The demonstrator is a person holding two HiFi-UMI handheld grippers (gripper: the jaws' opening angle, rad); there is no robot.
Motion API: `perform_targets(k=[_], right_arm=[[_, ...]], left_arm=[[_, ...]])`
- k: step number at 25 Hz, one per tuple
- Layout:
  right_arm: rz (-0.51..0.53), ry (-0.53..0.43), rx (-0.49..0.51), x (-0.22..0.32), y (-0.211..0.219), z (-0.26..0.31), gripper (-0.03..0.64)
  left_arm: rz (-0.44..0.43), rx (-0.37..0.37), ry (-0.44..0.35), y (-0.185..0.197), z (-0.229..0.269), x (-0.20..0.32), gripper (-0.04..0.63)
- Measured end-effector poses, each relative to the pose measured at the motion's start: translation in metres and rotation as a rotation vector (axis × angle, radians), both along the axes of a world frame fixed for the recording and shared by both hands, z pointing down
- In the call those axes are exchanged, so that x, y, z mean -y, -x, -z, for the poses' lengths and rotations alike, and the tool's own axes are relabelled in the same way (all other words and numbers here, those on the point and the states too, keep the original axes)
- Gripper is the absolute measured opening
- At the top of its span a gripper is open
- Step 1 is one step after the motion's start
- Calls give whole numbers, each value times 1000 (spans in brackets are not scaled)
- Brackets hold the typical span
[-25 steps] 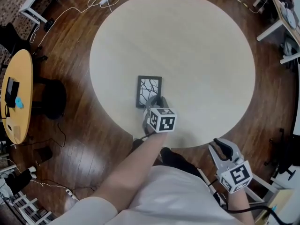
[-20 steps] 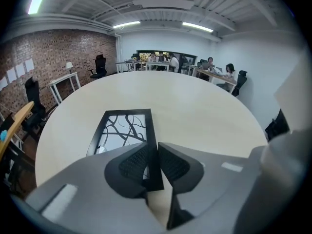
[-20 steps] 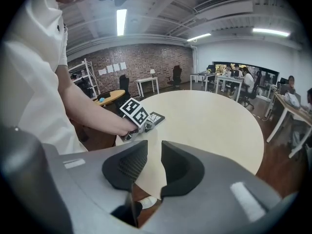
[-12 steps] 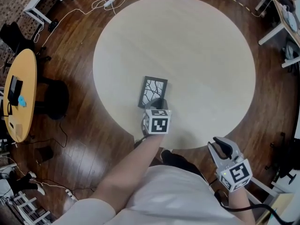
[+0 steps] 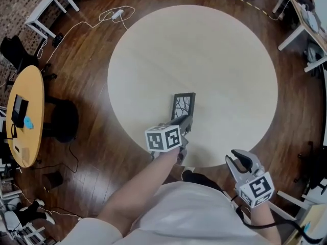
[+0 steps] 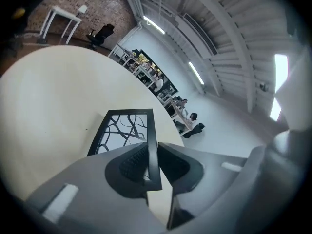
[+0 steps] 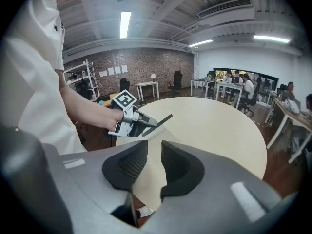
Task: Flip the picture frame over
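**Item 1, right gripper**: nearest the person, just off the edge of the table. Jaws narrowly apart, nothing between them.

**Item 2, left gripper**: jaws clamped on the near edge of the picture frame. The frame is held tilted over the table's near side, branch-patterned face upward. Whether its far edge touches the top cannot be told.

**Risk, judged:** the hold is thin and takes one rail only. As the frame is turned it may pivot between the pads or slip free, then drop and strike the table, landing face-up and unflipped.

**Containers:** none on the table, so no contents to list.
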State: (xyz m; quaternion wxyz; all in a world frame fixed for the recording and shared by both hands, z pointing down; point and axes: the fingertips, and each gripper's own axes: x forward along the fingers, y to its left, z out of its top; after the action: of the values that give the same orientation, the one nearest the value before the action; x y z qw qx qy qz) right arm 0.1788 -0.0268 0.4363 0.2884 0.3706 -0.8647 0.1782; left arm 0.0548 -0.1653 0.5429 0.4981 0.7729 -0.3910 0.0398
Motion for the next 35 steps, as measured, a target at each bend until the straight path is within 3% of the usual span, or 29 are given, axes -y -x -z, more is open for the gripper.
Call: perform_targets(k=[6,10,12,19,30,35], right_arm=[[-36,8,-36,-6,13,3,92],[-57,21,-60,-12,24,6,92],[-66,25,-70,-14,28,8,92],[-106,38,-97,-22,50,8,92],[-169,139,-150,-20,63,-22,98],[-183,240,-157,-17,68,-43,100]], left_arm=[[-22,-510,70,-2,19,0,60],[-4,-761,134,7,19,2,60],[-1,-848,164,9,21,2,60],[-69,-921,194,29,6,-2,63],[-218,-892,201,42,3,0,72],[-269,-885,192,45,2,1,74]])
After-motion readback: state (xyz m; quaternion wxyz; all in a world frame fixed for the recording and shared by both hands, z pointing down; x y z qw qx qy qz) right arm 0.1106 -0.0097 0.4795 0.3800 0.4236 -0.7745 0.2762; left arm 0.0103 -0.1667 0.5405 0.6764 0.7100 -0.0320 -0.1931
